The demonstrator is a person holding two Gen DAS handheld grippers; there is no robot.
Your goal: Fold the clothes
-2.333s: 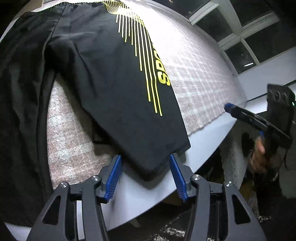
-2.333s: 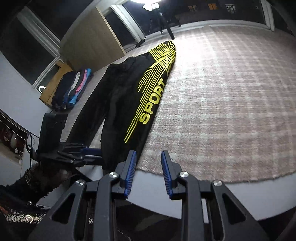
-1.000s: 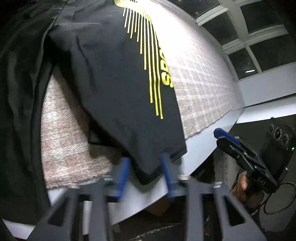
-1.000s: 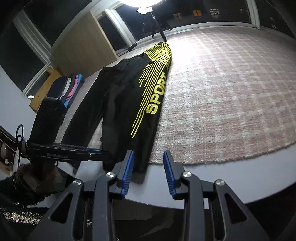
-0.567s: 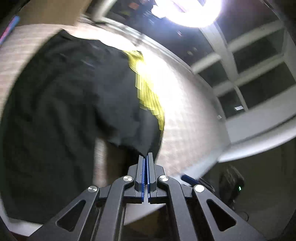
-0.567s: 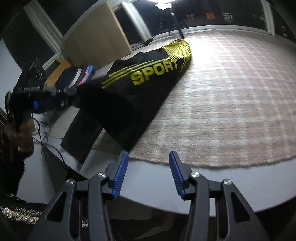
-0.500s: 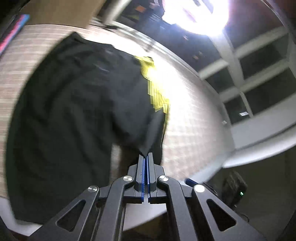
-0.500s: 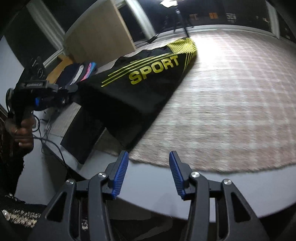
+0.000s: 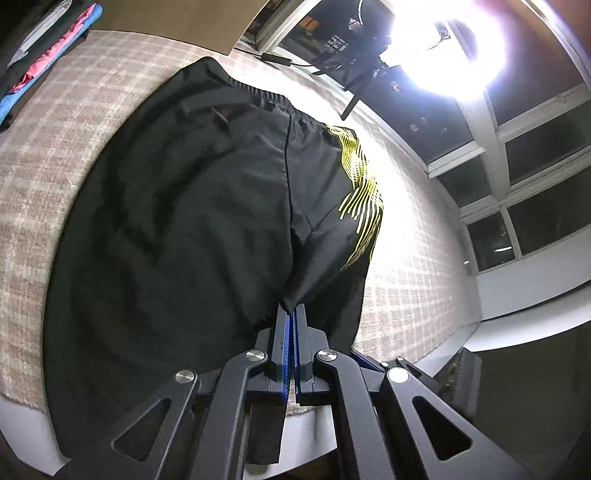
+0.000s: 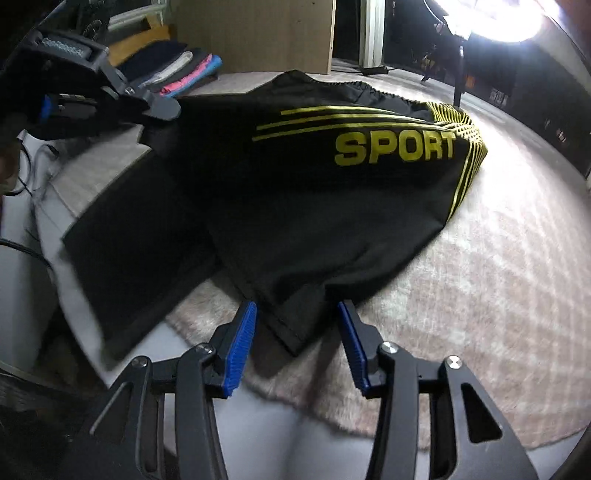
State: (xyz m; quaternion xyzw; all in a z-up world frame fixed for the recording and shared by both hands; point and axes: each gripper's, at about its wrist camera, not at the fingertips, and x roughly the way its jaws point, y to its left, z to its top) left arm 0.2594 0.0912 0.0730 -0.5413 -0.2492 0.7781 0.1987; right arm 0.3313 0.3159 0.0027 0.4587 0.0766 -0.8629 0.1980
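Black sports trousers with yellow stripes and a yellow "SPORT" print lie on the checked cloth that covers the table. My left gripper is shut on a pinch of the right leg's hem, and the fabric hangs up from the cloth in a fold. From the right wrist view the left gripper shows at the upper left, holding that lifted edge. My right gripper is low over the near hem corner. Its jaws are closing with the corner between them, and the pads are clear of the fabric.
A stack of folded clothes lies at the back left beside a wooden cabinet. The white table edge runs just below my right gripper. A bright lamp glares at the far side, with windows to the right.
My left gripper has shut on the leg's hem and carried it up and across, folding the leg sideways. My right gripper has moved in from the table edge onto the near hem corner.
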